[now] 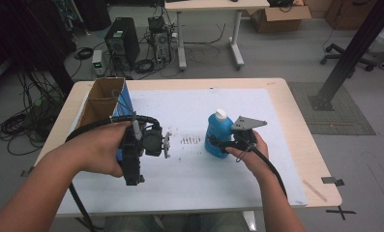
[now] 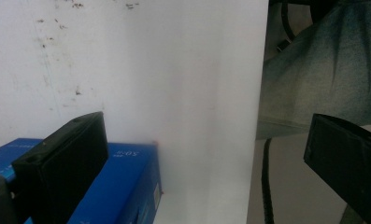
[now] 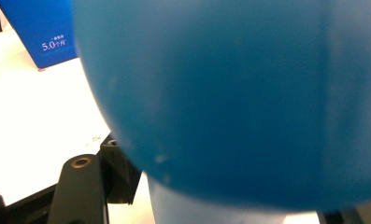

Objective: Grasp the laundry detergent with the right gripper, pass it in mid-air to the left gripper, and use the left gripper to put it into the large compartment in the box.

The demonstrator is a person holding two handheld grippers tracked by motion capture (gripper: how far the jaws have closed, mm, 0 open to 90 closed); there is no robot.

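1. A grey floor (image 1: 286,53) is seen beyond the desk (image 1: 296,121).
2. A computer tower (image 1: 123,41) and tangled cables (image 1: 20,125) are set on it.
3. A second table (image 1: 214,6), a cardboard box (image 1: 279,17) and a black post (image 1: 354,50) are placed farther off.

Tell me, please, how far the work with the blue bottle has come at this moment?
Done: the right gripper has reached the blue bottle, which stands upright on the white mat, and its jaws sit around the body. In hand: the grasp itself; whether the pads already press is hard to tell. The left gripper is open beside the blue box. Left: lifting the bottle, perhaps toward the cardboard box.
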